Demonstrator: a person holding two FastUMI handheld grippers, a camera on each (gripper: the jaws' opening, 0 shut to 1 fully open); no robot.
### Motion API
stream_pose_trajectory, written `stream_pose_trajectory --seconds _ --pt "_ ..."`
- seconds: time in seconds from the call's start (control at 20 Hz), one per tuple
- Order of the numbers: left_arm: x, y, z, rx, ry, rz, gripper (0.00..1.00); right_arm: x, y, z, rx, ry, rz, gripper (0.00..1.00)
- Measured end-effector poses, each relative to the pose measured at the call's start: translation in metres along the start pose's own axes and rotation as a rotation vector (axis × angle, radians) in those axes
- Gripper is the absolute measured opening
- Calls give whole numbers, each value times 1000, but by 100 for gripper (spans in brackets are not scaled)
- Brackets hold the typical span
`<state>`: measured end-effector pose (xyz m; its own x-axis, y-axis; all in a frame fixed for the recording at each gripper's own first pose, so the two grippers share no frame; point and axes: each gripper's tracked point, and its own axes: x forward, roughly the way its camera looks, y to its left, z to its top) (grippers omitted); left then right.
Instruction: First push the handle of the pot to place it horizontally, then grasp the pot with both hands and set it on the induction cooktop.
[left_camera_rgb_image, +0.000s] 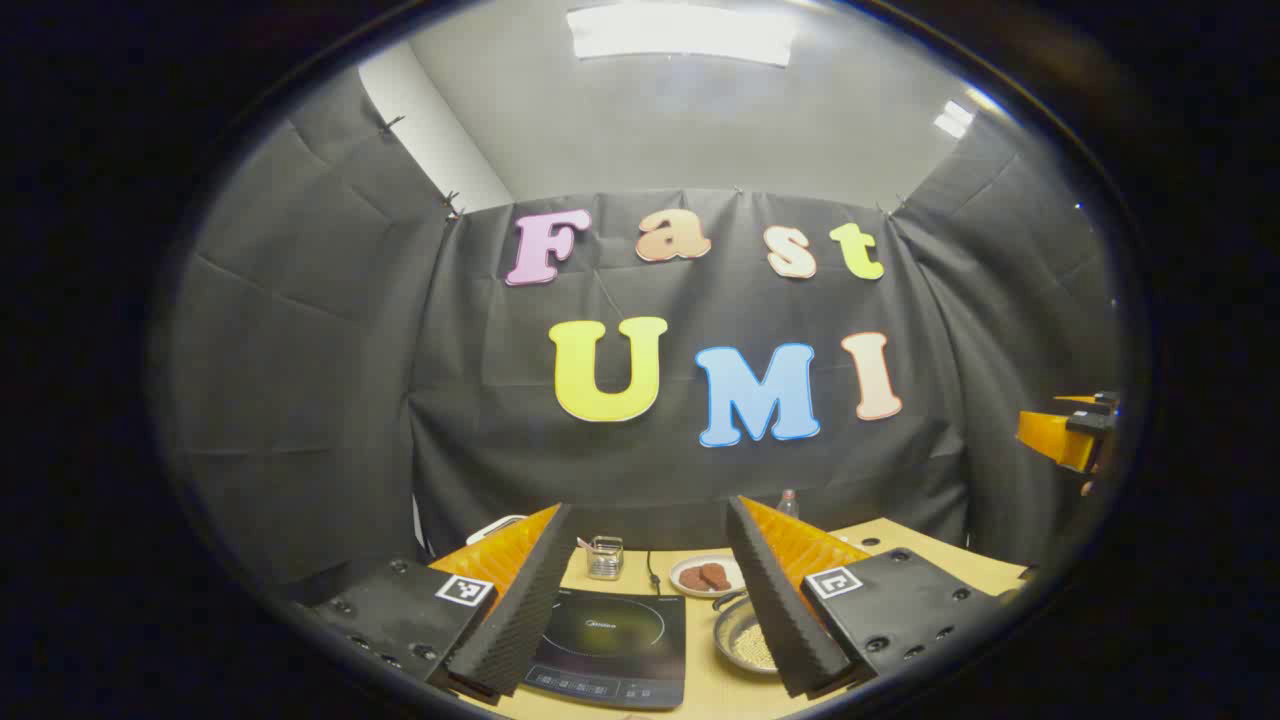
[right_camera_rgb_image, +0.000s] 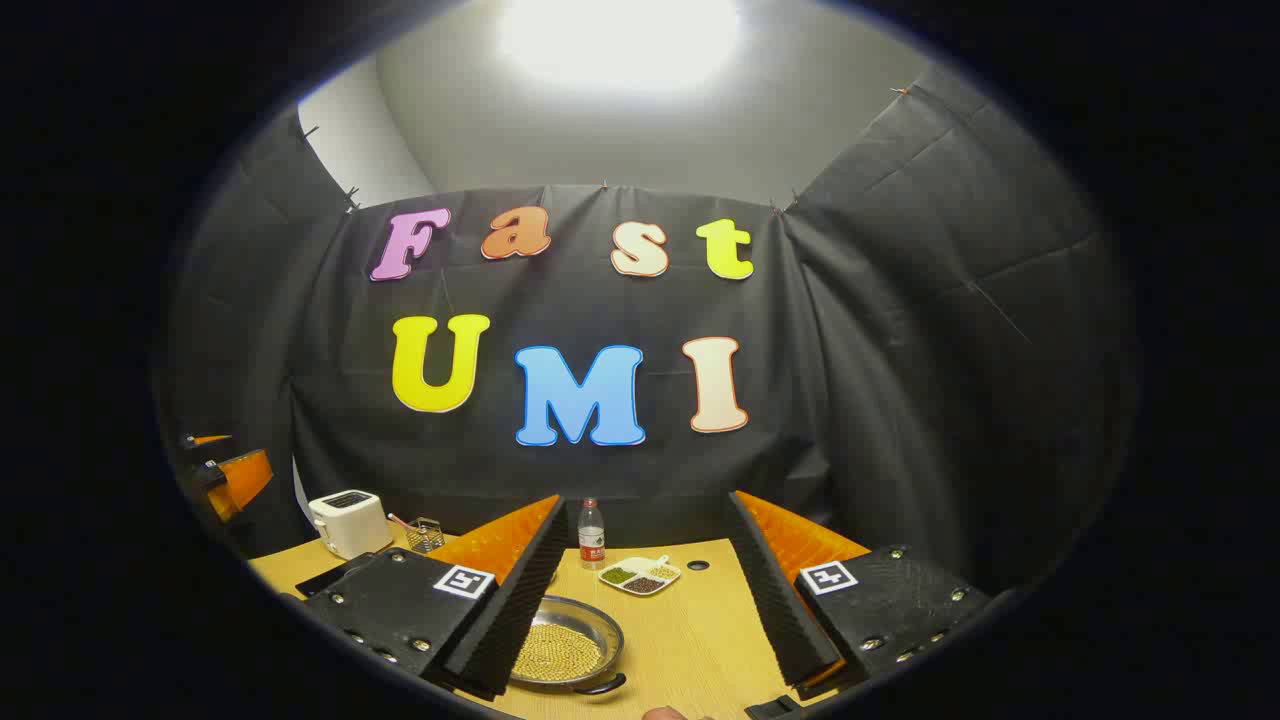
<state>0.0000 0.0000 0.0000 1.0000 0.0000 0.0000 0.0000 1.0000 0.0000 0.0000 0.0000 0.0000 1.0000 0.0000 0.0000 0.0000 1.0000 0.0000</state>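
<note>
Both tongs hang above the table with their jaws spread wide and nothing between them. In the left gripper view, the left gripper (left_camera_rgb_image: 650, 600) frames the induction cooktop (left_camera_rgb_image: 610, 645), whose near left corner is covered by the left finger. The pot (left_camera_rgb_image: 745, 638) sits on the wooden table (left_camera_rgb_image: 900, 545) just to the right of the cooktop, half hidden behind the right finger; only a dark stub of its handle shows at its far rim. Behind it lies a small plate (left_camera_rgb_image: 705, 575) with something brown on it, and a little wire holder (left_camera_rgb_image: 604, 557) stands near the far edge.

In the right gripper view, the right gripper (right_camera_rgb_image: 650, 600) is released too. The pot (right_camera_rgb_image: 565, 652), filled with pale grains, lies just inside the left finger, which cuts off its left side; a dark handle peeks out at its near rim. Farther back stand a bottle (right_camera_rgb_image: 591, 535), a divided dish of beans (right_camera_rgb_image: 640, 575) and a white toaster (right_camera_rgb_image: 348, 523). The other gripper (right_camera_rgb_image: 225, 475) shows at the far left edge, too cut off to judge.
</note>
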Motion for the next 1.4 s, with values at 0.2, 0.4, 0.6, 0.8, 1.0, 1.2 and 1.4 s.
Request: stream_pose_trajectory --seconds 0.2,0.4,0.6,0.8,1.0,1.2,1.4 --pt "-5 3 -2 6 2 2 100 -2 0 -1 -5 0 -2 96" --pt "-7 5 -5 7 12 3 100 -2 0 -5 -5 13 -5 95" --pt "-7 8 -10 3 19 3 98 -2 3 -5 -10 12 -2 95" --pt "-6 14 -12 5 21 7 93 1 7 -6 -11 16 3 95" --pt "-5 23 -12 5 17 16 97 4 13 -6 -12 21 17 96" --pt "-3 30 -12 5 17 24 100 9 20 -5 -26 17 37 96" --pt "-1 38 -11 9 11 33 100 11 32 -10 -35 36 56 84"
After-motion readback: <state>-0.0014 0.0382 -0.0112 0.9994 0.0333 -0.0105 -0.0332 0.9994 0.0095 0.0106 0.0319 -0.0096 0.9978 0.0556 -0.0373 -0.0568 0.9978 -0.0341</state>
